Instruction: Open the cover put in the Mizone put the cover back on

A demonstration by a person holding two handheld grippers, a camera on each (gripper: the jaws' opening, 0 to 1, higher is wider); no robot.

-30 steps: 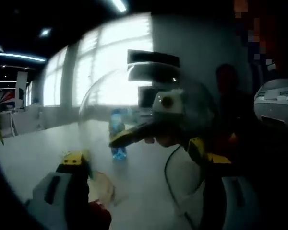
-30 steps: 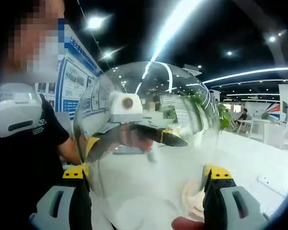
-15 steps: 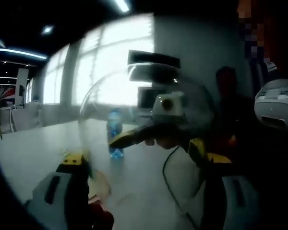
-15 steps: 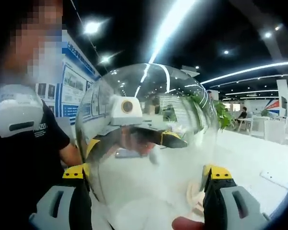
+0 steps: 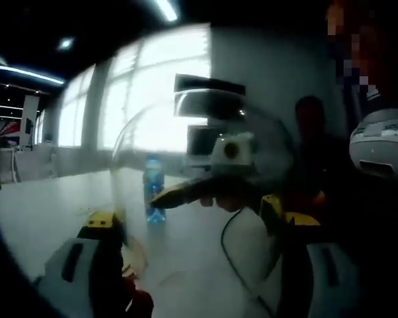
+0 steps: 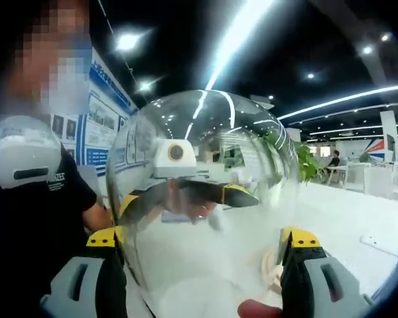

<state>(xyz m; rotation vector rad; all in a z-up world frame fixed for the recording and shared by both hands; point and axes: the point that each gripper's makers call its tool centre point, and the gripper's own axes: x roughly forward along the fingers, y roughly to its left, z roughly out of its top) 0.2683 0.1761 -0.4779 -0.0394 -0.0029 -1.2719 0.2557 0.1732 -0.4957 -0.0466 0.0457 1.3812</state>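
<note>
My left gripper [image 5: 199, 238] has its jaws spread wide, one on each side of the clear dome cover [image 5: 199, 165], and appears to bear on its rim. My right gripper [image 6: 202, 255] takes the same wide hold from the opposite side of the cover [image 6: 205, 185]. Whether every pad actually touches the plastic, I cannot tell; the hold reads as a two-sided clamp carrying the cover between both tools.

Through the cover wall each view shows the opposing gripper: the right one from the left gripper view, the left one from the right gripper view, each on the far side of the cover.

Task status, as judged from these pictures:
1. Cover opened: done. The cover is held up off the white table [image 5: 46, 212].
2. Mizone placed inside: not yet done. The Mizone bottle [image 5: 152, 192] stands upright on the table beyond the cover, seen through its wall, well apart from both grippers.
3. Cover refitted: not yet done.

Condition of the cover: a transparent, glossy half-sphere, carrying bright reflections of ceiling lights and windows. It looks rigid and smooth, so slipping between the jaws is a risk. The bottle is blue-tinted with a pale cap; its label is too blurred to read.
</note>
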